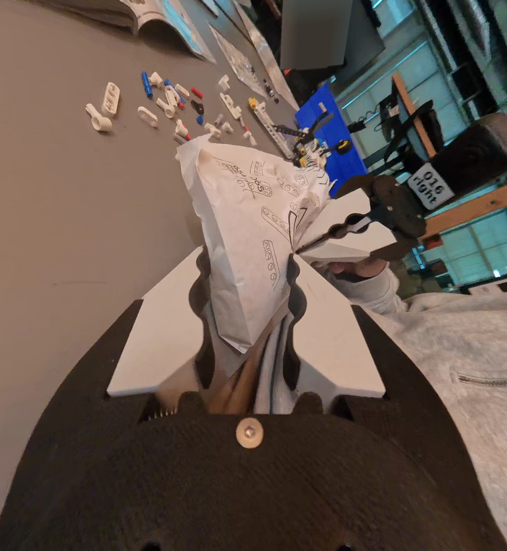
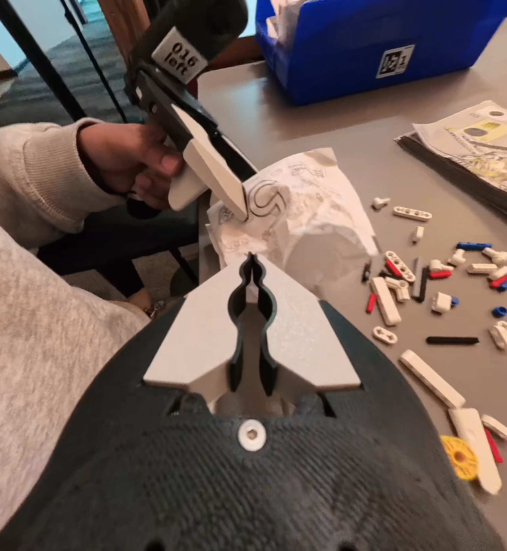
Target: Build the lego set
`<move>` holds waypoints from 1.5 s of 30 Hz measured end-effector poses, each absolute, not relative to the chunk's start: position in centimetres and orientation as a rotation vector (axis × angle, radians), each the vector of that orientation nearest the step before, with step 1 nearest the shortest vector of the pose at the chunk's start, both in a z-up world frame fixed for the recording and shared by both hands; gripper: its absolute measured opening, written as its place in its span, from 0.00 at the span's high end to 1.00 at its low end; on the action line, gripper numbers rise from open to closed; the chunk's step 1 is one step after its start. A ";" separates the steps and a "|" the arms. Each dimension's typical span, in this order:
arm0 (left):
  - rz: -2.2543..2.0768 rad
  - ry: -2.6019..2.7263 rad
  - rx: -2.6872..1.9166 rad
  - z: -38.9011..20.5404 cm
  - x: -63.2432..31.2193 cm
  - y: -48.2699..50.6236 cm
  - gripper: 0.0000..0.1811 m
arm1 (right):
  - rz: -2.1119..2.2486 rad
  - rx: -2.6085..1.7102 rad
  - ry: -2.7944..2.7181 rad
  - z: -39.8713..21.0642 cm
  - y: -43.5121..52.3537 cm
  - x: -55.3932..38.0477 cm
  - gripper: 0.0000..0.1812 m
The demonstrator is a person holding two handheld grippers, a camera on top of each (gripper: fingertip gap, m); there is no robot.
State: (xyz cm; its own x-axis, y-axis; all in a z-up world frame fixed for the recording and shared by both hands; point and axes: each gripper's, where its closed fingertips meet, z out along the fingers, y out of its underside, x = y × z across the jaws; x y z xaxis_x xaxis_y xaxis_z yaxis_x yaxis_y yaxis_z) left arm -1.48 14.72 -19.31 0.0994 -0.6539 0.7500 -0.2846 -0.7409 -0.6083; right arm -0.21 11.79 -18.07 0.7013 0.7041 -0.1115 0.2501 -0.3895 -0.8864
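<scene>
Both grippers hold the same white paper bag (image 1: 246, 226), which bears printed line drawings of parts, and they keep it lifted above the grey table (image 1: 67, 208), close to the table's edge on the person's side. The left gripper (image 1: 247, 262) is clenched on the bag: the paper runs between its two white fingers (image 1: 168, 334) and is pressed by the dark wavy pads. The right gripper (image 2: 250, 259) is also clenched, its tips pinching a crumpled fold of the bag at the side nearest to the person. In the right wrist view the left gripper (image 2: 243, 213) comes down from above and bites the bag near its top, and a hand (image 2: 133, 161) in a light grey sleeve holds its handle.

The loose lego pieces (image 2: 443, 283) lie scattered on the table beside the bag, toward the middle of the table: white beams, red and blue pins, black axles, and one yellow round piece (image 2: 459, 462) near the right gripper's body. A blue bin (image 2: 350, 50) stands at the far edge of the table. A partly built model (image 1: 312, 149) stands just in front of this bin. An open instruction booklet (image 2: 479, 155) lies flat farther along the table.
</scene>
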 end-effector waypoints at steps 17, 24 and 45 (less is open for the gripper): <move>-0.348 1.455 -1.978 -18.0 -1.0 26.9 0.69 | 0.600 -1.888 -0.387 -15.7 11.7 5.7 0.86; -0.350 1.505 -1.944 -17.3 1.0 25.4 0.87 | 0.589 -1.916 -0.414 -17.3 10.9 5.3 0.85; 0.523 1.792 -1.246 -12.4 4.4 25.8 1.00 | 0.654 -1.858 -0.364 -16.2 9.8 5.7 0.85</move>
State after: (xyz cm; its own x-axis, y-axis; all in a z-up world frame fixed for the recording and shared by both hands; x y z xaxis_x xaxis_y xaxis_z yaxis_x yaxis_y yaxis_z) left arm 4.38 25.84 -12.40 -0.1234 -0.5378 -0.8340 -0.9020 0.4112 -0.1317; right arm 5.71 9.79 -16.22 0.8021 0.5355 -0.2646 -0.0572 -0.3720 -0.9265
